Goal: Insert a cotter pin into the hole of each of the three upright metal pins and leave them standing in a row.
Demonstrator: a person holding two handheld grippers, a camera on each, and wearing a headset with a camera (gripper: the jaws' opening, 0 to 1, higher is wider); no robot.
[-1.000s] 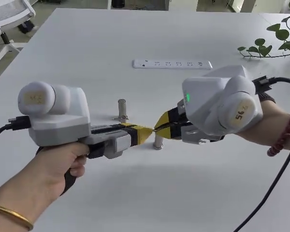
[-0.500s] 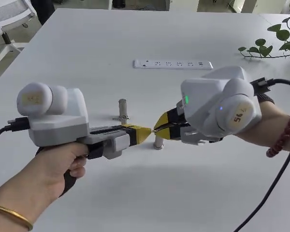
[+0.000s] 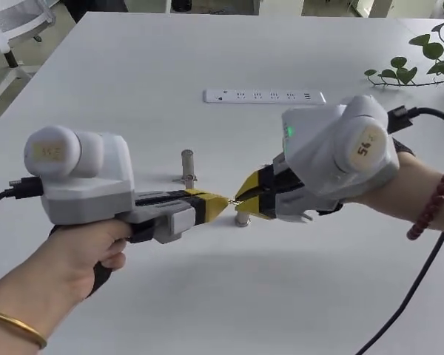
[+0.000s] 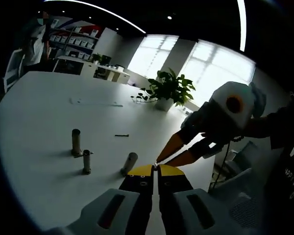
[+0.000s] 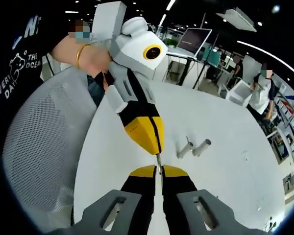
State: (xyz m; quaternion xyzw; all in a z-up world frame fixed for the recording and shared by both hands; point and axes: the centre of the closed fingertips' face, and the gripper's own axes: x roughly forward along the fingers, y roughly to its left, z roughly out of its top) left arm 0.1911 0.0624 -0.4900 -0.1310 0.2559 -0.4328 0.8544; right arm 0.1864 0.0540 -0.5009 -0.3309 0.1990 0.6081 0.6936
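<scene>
A thin cotter pin spans the gap between the two grippers' yellow tips, which meet tip to tip above the table. My left gripper is shut on one end of it. My right gripper is shut on the other end. Three metal pins stand in a row on the white table: the far pin, a middle pin and a near pin just under the tips. A thin piece sticks out at the far pin's base.
A loose cotter pin lies on the table beyond the metal pins. A white power strip lies further back. A trailing plant reaches in at the right edge, and an office chair stands off the table's far left corner.
My right gripper has rolled about its jaws, with its tips still against the left gripper's tips. The left gripper and the metal pins have stayed put.
</scene>
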